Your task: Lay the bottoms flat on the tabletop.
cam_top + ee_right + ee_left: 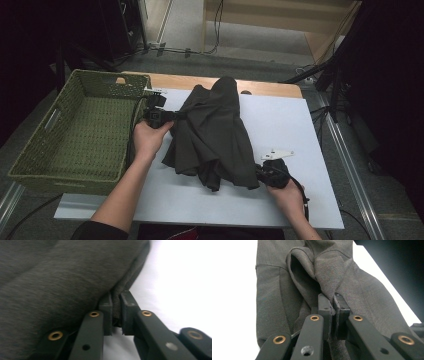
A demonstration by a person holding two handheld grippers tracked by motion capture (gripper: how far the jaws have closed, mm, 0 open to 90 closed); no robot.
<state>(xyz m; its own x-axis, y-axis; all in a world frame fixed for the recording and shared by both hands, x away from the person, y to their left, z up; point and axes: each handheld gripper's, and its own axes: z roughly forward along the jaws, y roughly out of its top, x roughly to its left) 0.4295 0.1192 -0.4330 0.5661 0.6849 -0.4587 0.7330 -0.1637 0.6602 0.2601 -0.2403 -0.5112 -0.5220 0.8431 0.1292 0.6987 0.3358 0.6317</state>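
A dark grey garment (212, 132) lies bunched on the white table top (280, 120). My left gripper (172, 116) is at its left edge, shut on a pinched fold of the cloth (325, 277), which runs up between the jaws (331, 305). My right gripper (259, 171) sits at the garment's near right corner, shut on the hem (126, 282); the cloth edge is squeezed between its pads (116, 307).
A green woven basket (30, 165) stands at the table's left, close to my left hand. Bare white table (300, 195) lies right of the garment and along the near edge. Cables and stand legs (325, 80) are on the floor beyond the table.
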